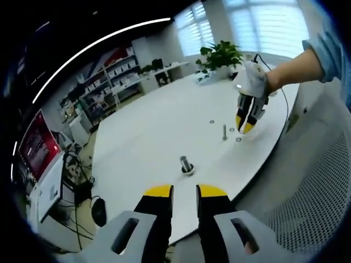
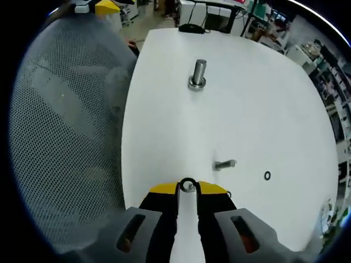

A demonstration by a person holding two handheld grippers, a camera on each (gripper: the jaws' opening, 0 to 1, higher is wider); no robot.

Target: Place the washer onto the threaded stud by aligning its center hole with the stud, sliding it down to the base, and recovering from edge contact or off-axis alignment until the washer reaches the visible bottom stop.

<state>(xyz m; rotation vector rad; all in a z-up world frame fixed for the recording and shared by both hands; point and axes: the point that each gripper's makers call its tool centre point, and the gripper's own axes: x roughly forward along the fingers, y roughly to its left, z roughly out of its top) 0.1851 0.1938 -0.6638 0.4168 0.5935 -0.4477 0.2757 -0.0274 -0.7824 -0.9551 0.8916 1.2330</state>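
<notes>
**Right gripper view: washer pinched at the jaw tips above the table**

Right gripper view: the right gripper is seen from behind, its yellow-tipped jaws drawn close together on a small dark washer, which is held on edge so that its hole is visible. The washer is positioned above the near part of the white table. A small bolt is noted just beyond the jaws, slightly to the right. Whether it stands or lies cannot be told from this angle. A loose ring lies flat on the table further right, well apart from the bolt. The threaded stud stands upright on its wide base at the far side of the table, well apart from the held washer. A grey mesh surface is recorded along the left of the table edge.

Left gripper view: the left gripper is held at the near table edge with its jaws slightly spread and nothing between them. The threaded stud is seen just beyond the jaw tips, upright. Across the table, the right gripper is carried by a gloved hand, tips pointing down toward the surface. The bolt appears upright here, just left of those tips. One ring lies on the far side of the bolt. A potted plant stands at the far table edge.
</notes>
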